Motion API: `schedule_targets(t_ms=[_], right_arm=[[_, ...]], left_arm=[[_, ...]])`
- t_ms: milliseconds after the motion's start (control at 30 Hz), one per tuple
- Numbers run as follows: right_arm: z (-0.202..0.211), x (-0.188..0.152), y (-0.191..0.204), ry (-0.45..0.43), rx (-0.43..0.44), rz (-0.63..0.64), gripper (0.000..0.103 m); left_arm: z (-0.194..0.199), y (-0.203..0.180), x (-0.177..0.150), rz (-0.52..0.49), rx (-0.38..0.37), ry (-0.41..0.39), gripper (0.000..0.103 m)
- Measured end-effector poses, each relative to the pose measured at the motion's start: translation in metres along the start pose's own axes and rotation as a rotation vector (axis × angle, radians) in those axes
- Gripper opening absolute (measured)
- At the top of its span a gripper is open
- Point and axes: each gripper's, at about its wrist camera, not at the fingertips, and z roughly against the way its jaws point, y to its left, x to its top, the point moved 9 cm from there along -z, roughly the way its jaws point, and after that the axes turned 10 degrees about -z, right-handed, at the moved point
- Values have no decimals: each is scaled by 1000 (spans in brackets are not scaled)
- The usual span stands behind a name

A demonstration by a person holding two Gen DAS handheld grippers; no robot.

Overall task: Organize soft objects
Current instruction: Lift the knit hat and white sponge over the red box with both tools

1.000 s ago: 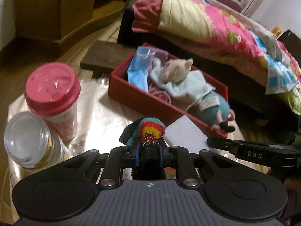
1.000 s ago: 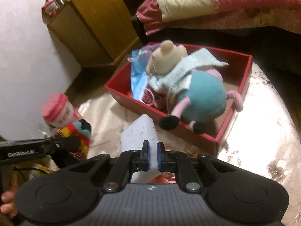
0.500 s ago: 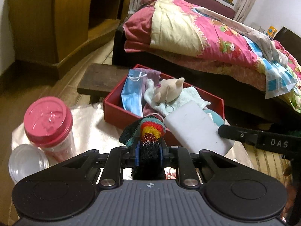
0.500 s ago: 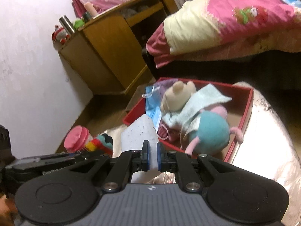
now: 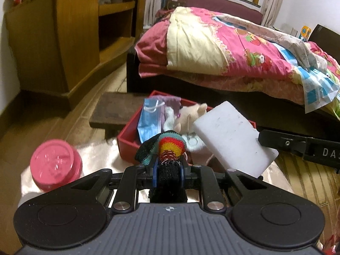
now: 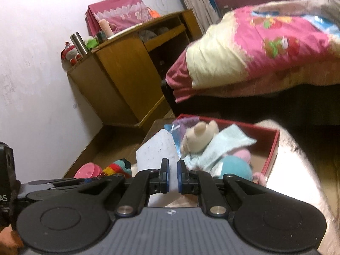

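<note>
My left gripper (image 5: pixel 168 165) is shut on a striped knitted sock (image 5: pixel 170 146), whose rainbow toe sticks up beyond the blue pads. My right gripper (image 6: pixel 172 175) is shut on a white sponge block (image 6: pixel 157 150), held in the air; the same white sponge block (image 5: pixel 231 136) shows at the right of the left wrist view. Behind both lies a red box (image 6: pixel 274 146) on the shiny table, holding a plush toy (image 6: pixel 199 136), a light blue cloth (image 6: pixel 229 146) and a blue face mask (image 5: pixel 150 119). The sock (image 6: pixel 119 166) also appears low left in the right wrist view.
A jar with a pink lid (image 5: pixel 55 165) stands at the table's left. Beyond the box is a dark bed with a pink quilt (image 5: pixel 223 48). A wooden cabinet (image 5: pixel 70 38) fills the left, and a low dark bench (image 5: pixel 114 112) sits on the floor.
Both grippers have risen and tilted up with their loads, so the box and jars sit lower in view. The sponge has lifted off the table and now hangs before the box.
</note>
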Motion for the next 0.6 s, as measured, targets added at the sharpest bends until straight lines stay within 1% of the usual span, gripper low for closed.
schedule_targets(t_ms=[367, 600], right_arm=[[2, 18, -9, -49, -16, -17, 0], [-7, 28, -23, -61, -49, -29, 0]], left_arm=[[-11, -7, 19, -37, 25, -26, 17], [-29, -12, 34, -73, 45, -31, 17]])
